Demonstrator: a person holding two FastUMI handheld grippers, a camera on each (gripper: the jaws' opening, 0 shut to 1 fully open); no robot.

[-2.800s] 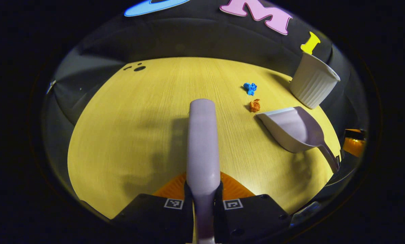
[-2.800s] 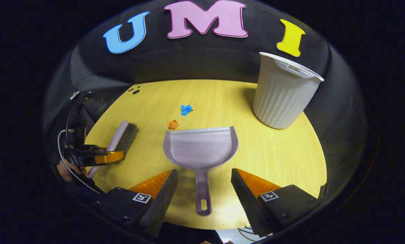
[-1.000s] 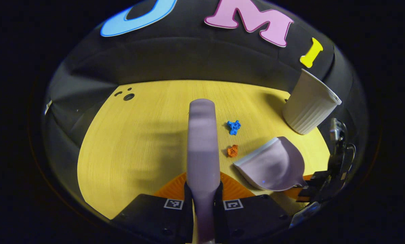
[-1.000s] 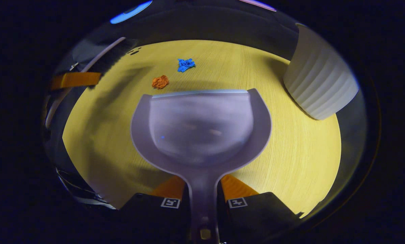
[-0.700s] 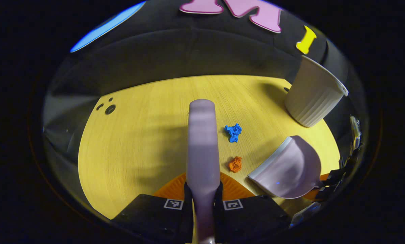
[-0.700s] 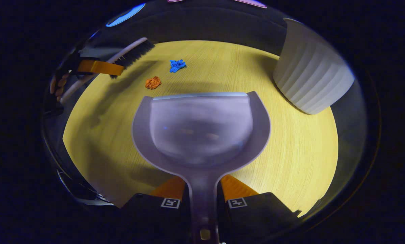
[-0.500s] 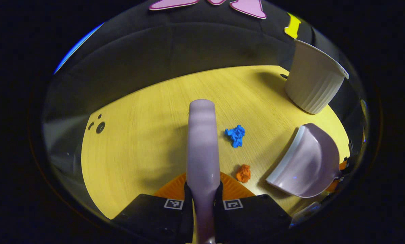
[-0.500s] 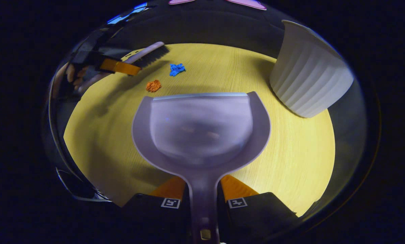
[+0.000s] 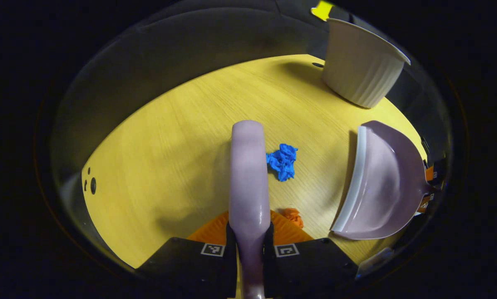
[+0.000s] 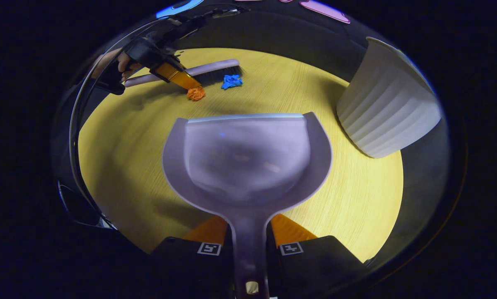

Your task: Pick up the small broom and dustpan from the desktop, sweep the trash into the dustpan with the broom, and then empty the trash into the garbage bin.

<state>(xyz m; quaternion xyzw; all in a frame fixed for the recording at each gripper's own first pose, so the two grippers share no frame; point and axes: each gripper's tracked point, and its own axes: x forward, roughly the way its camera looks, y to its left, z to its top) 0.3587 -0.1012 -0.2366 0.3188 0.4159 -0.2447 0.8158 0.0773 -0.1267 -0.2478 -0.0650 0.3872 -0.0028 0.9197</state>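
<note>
My left gripper [image 9: 249,226] is shut on the lilac broom [image 9: 247,166], which points forward over the yellow table [image 9: 169,145]. A blue paper wad [image 9: 282,161] lies just right of the broom head, and an orange wad [image 9: 292,216] sits by my fingers. My right gripper [image 10: 248,230] is shut on the handle of the lilac dustpan [image 10: 248,158]. The pan's mouth faces both wads. In the right gripper view the broom [image 10: 209,71] lies beyond the blue wad [image 10: 231,82] and the orange wad [image 10: 195,94], bristles toward them, with the left gripper [image 10: 178,77] on it.
A white ribbed garbage bin [image 9: 358,62] stands at the table's far right edge, close to the right of the dustpan [image 9: 381,182] and seen large as the bin [image 10: 387,112]. A hand [image 10: 121,62] holds the left gripper. Small dark holes [image 9: 91,185] mark the tabletop.
The right gripper closed on the dustpan handle and lifted it. The left gripper swung the broom round to the far side of the wads, so it now faces the pan's mouth.
</note>
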